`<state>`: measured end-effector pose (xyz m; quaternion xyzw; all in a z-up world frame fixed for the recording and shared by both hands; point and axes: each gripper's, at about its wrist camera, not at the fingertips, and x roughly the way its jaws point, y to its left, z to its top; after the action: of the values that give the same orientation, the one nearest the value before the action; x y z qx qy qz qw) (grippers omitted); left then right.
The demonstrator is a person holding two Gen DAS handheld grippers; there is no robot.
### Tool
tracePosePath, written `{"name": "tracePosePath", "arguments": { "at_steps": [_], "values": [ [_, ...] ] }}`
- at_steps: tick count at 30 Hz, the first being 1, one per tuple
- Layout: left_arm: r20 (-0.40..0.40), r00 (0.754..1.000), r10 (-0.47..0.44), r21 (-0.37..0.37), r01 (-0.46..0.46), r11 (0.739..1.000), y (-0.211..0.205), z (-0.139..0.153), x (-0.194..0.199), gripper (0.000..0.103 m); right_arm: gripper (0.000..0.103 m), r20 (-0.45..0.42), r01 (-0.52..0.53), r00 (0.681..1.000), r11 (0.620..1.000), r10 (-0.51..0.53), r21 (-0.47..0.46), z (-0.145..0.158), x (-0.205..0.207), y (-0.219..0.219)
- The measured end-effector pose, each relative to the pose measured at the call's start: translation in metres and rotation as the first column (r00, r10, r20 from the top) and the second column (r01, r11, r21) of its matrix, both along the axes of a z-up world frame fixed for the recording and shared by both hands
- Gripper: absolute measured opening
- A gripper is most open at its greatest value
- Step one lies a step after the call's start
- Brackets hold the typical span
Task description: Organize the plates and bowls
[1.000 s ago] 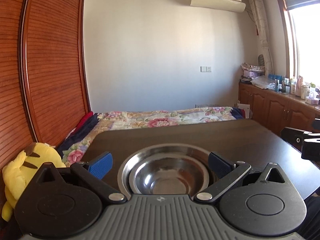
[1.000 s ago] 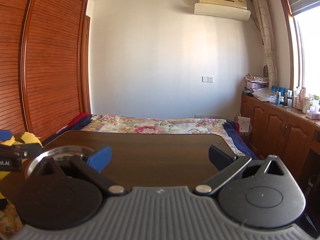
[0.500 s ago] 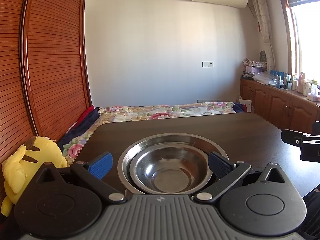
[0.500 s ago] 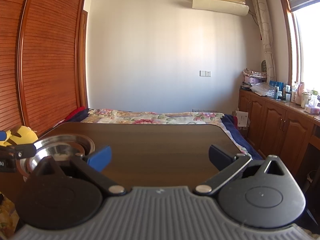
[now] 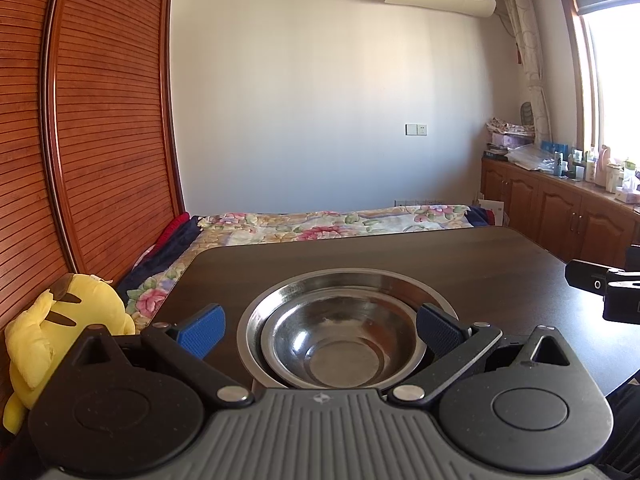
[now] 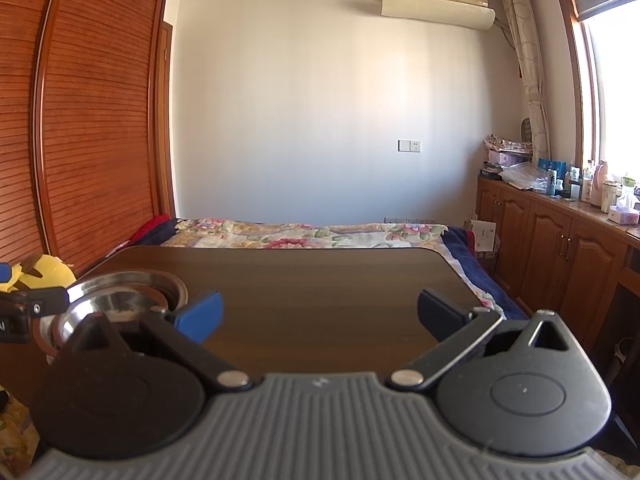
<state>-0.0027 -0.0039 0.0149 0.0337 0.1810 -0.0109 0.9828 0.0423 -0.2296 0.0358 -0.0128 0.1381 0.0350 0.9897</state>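
On the near left part of the dark wooden table [image 5: 460, 264], straight ahead of the left gripper [image 5: 322, 326], a small steel bowl [image 5: 340, 348] sits nested inside a wider steel plate [image 5: 348, 280], the two rims nearly concentric. Both vessels hold nothing that I can see; only reflections show on the bowl's floor. The left jaws stand spread wide, one blue pad at each side of the stack and, as far as the view tells, not touching it. The right gripper [image 6: 320, 312] hovers over bare table with its jaws likewise spread and nothing between them; the stacked steel shows at the left edge of its view [image 6: 120, 296]. Thin stainless ware like this is likely light and stiff, hard to damage, but slick and noisy, and it may skate on the smooth table if pushed from one side. The rim looks like the sensible place to take hold, pinching the wall just below the lip, since the curved polished sides give the pads little purchase. Lifting the bowl alone may drag the plate if the two bind. Beyond the table lie a floral bed [image 5: 328, 224] and a yellow plush toy [image 5: 52, 336].
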Motion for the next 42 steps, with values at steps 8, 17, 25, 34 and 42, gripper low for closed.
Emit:
{"name": "tracePosePath", "arguments": {
  "at_steps": [8,17,25,34,42],
  "values": [
    [-0.006,1.0,0.0,0.002,0.0,1.0,-0.0008,-0.0005,0.0005,0.103,0.103,-0.002,0.0,1.0,1.0,0.0,-0.001,-0.0012,-0.0002,-0.0002],
    [-0.007,1.0,-0.003,0.004,0.003,1.0,-0.0027,-0.0015,0.0008,0.103,0.103,-0.007,0.004,1.0,1.0,-0.004,0.002,-0.002,0.0002,-0.0018],
    [-0.002,1.0,-0.004,0.008,0.004,1.0,-0.0028,-0.0006,0.0001,0.103,0.103,-0.008,0.003,1.0,1.0,-0.003,0.005,-0.0019,0.0013,-0.0028],
    [-0.002,1.0,-0.004,0.007,0.004,1.0,-0.0025,-0.0003,0.0005,0.103,0.103,-0.007,0.003,1.0,1.0,-0.003,0.005,-0.0023,0.0011,-0.0024],
    [0.0,1.0,-0.005,0.008,0.005,1.0,-0.0032,0.0,0.0006,0.103,0.103,-0.005,0.001,1.0,1.0,-0.001,0.007,-0.0018,0.0005,-0.0022]
  ]
}}
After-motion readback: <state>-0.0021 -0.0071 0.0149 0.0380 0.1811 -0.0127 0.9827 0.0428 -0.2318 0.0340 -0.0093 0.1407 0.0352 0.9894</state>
